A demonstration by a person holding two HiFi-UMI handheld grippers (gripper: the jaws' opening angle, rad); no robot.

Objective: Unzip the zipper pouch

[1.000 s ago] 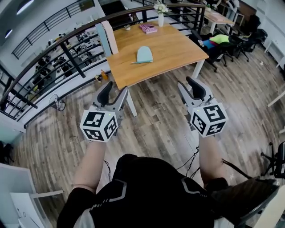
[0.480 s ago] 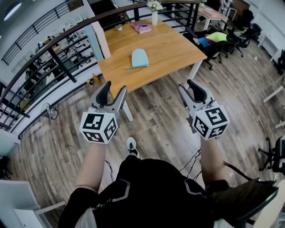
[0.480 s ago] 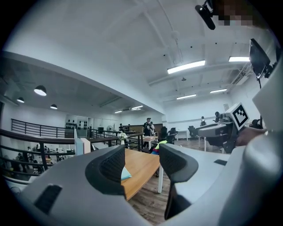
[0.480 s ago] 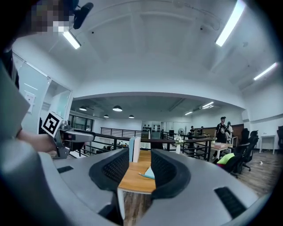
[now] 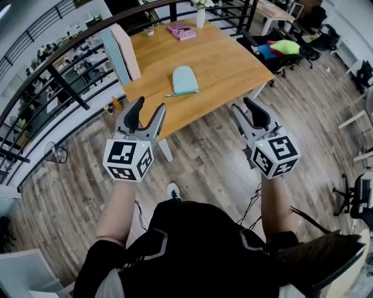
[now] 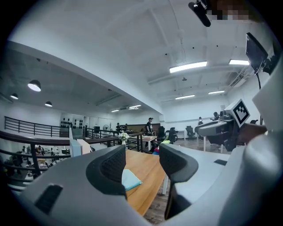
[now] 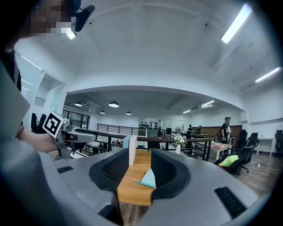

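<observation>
A light blue zipper pouch [image 5: 185,80] lies flat near the middle of a wooden table [image 5: 221,70], its pull tab trailing toward the front left. It also shows between the jaws as the pouch [image 6: 129,179] in the left gripper view and the pouch [image 7: 149,178] in the right gripper view. My left gripper [image 5: 144,113] and right gripper [image 5: 246,111] are both held over the floor short of the table's front edge, apart from the pouch. Each one is open with nothing between its jaws.
On the table stand a tall white and blue box [image 5: 119,53] at the left edge, a pink book [image 5: 182,31] and a white vase with flowers [image 5: 200,14] at the far side. A black railing [image 5: 58,81] runs behind. Office chairs [image 5: 285,52] are at the right.
The table and pouch have drawn closer and lower in the head view as the person walks forward. Both grippers stay open in about the same held position.
</observation>
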